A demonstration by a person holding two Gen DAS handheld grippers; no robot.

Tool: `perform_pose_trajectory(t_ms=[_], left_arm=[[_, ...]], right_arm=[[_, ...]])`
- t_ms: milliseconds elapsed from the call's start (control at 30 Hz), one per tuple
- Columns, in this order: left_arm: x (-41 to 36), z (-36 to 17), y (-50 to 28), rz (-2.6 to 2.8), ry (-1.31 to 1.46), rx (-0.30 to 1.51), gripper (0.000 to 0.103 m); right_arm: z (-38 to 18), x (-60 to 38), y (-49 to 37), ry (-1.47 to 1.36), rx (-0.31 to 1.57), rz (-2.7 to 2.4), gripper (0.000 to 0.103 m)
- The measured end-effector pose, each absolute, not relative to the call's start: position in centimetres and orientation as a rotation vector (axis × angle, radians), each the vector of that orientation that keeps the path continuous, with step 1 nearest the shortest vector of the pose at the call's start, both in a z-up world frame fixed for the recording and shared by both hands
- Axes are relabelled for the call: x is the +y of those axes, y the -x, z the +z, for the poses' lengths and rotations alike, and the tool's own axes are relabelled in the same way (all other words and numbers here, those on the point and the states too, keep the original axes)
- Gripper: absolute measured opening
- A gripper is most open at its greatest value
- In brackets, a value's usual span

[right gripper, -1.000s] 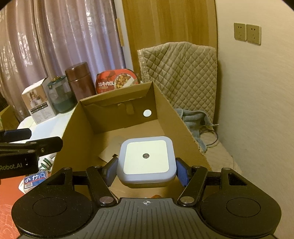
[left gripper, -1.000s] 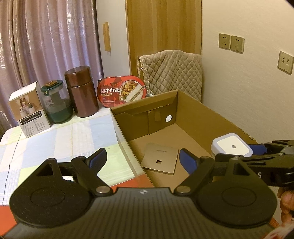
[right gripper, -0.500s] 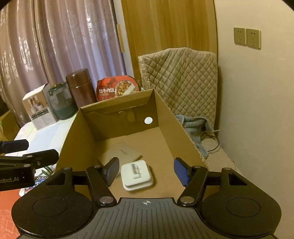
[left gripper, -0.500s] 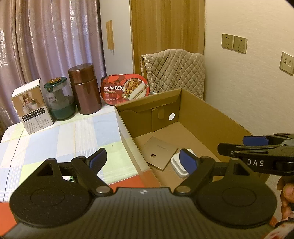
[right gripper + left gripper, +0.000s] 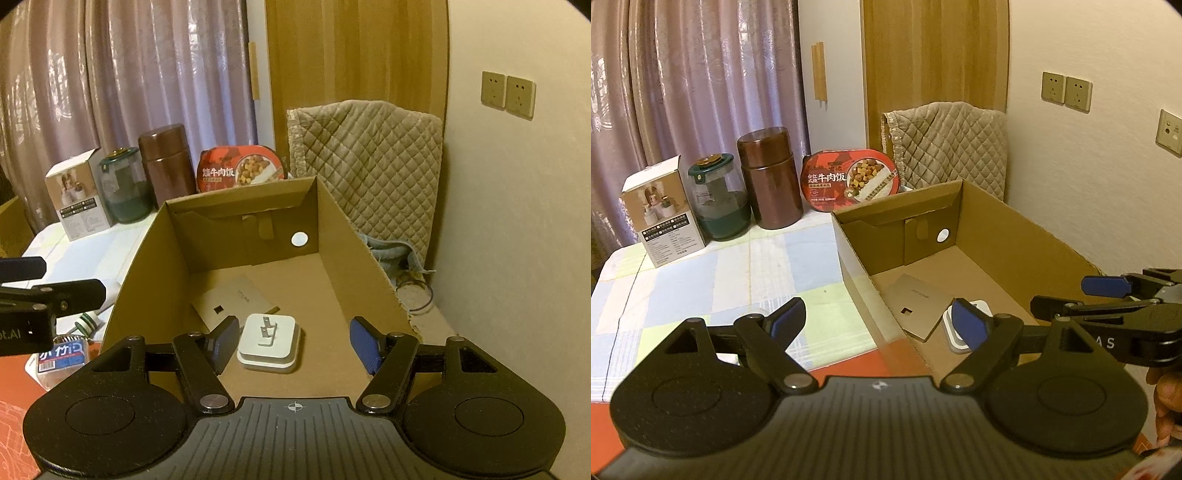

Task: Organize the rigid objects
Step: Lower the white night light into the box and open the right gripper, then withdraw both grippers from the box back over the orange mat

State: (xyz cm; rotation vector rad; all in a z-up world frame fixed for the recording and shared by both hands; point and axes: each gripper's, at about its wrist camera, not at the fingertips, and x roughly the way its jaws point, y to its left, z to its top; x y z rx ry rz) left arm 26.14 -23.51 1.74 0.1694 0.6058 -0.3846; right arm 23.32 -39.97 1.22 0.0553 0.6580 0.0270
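Observation:
An open cardboard box [image 5: 354, 236] [image 5: 1027, 229] stands on the table. On its floor lie a white square plug-in night light [image 5: 269, 341], prongs up, and a flat beige wall plate [image 5: 236, 299] [image 5: 916, 308]. The light is partly hidden behind my left finger in the left wrist view [image 5: 982, 306]. My right gripper [image 5: 295, 341] is open and empty above the box's near end, over the light. My left gripper [image 5: 877, 325] is open and empty above the box's left wall. The right gripper shows at the right edge of the left wrist view [image 5: 1108, 295].
At the table's back stand a white product box [image 5: 663, 210], a green-lidded glass jar [image 5: 718, 199], a brown canister [image 5: 770, 182] and a red meal tray [image 5: 851, 179]. A quilted chair [image 5: 369, 166] stands behind the box. A small bottle [image 5: 62, 356] lies at left.
My right gripper opened and let go of the white night light, which dropped onto the box floor, prongs up. Both grippers rose slightly.

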Motion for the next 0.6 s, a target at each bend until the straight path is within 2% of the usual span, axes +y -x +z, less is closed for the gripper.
perform_pose_trajectory(t_ms=[600], left_arm=[[-20.5,3.4,-25.5,-0.339,-0.163,0.591,0.083]], right_arm=[[2.2,-38.0,-22.8,-0.029,0.628,0.038,0.065]])
